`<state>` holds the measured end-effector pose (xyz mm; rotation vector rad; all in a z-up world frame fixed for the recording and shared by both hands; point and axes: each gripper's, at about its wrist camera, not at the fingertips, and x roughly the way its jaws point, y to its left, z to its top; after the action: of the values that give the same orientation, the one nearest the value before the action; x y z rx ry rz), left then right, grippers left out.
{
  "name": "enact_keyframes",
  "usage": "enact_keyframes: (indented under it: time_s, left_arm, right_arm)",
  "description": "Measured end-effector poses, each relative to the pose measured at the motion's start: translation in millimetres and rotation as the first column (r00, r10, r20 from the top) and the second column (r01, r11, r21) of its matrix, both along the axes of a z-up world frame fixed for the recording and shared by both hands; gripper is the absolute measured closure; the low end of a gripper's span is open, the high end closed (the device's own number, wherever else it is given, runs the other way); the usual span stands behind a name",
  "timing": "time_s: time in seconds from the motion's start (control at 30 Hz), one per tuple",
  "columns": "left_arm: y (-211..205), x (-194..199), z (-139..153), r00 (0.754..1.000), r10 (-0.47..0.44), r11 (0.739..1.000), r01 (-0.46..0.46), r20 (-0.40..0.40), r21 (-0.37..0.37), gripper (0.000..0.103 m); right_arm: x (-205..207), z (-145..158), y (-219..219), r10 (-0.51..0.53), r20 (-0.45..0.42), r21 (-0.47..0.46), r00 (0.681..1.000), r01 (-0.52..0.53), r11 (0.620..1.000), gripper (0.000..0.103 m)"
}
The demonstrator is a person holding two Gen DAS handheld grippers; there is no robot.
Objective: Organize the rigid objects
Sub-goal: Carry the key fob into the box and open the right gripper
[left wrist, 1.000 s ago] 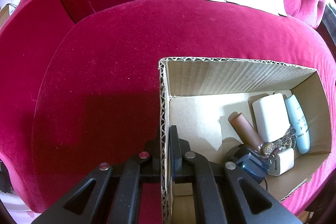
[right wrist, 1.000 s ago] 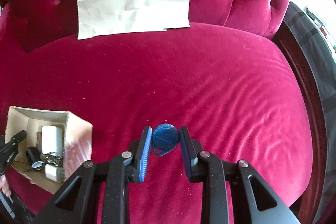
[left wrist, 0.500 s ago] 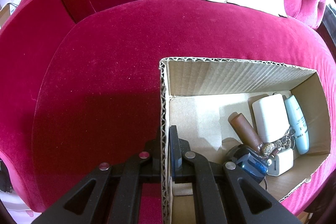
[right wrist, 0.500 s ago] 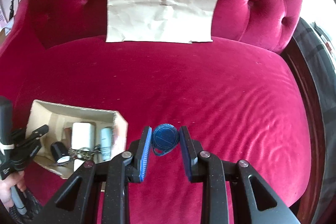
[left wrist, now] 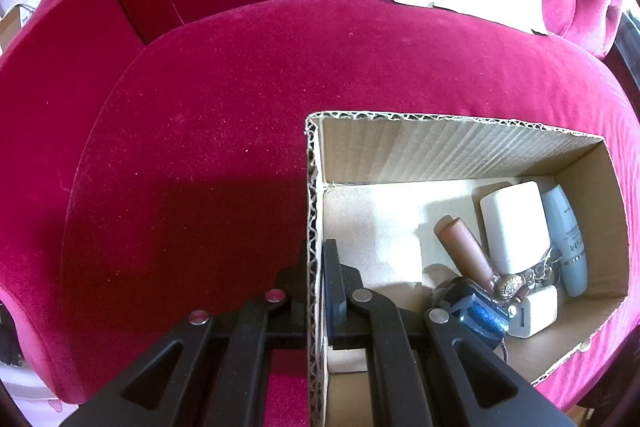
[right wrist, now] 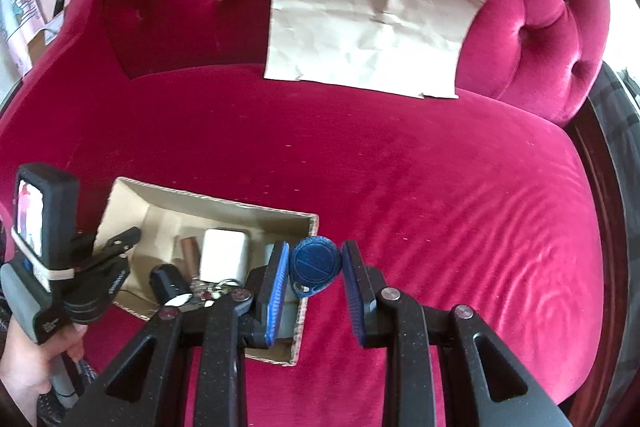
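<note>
1. The left gripper (left wrist: 316, 267) is clamped on the near left wall of the cardboard box (left wrist: 440, 147), which sits on the red velvet sofa (left wrist: 200, 147).
2. The right gripper (right wrist: 314, 267) pinches a blue key fob (right wrist: 316, 263), just over the box's right wall.
3. Inside the box lie a white charger (left wrist: 514, 223), a brown tube (left wrist: 464, 247), a pale blue bottle (left wrist: 568, 239) and keys (left wrist: 516, 283).
4. A paper sheet (right wrist: 372, 19) leans on the sofa back, well behind the box.

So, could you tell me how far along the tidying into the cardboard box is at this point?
Mostly done: the cardboard box already holds a white charger, a pale blue tube, a brown tube, keys and a dark blue item. In hand: the right gripper carries a blue key fob by the box's corner, while the left gripper pinches the box wall. Left: dropping the fob in; nothing else shows on the sofa seat.
</note>
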<state>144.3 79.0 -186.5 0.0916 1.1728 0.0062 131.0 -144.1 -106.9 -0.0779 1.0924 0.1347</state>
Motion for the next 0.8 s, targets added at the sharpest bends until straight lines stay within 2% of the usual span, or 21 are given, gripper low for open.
enact_keyframes:
  time_s: [0.23, 0.8]
  left_arm:
    - [2, 0, 1, 1.000, -0.001, 1.000, 0.001, 0.003, 0.000, 0.099]
    - [3, -1, -1, 1.000, 0.001, 1.000, -0.001, 0.004, -0.002, 0.099]
  right_arm:
    - [-1, -1, 18, 0.026, -0.004, 0.013, 1.000, -0.026, 1.000, 0.075]
    - [-4, -26, 49, 0.055, -0.042, 0.045, 0.998, -0.053, 0.998, 0.075]
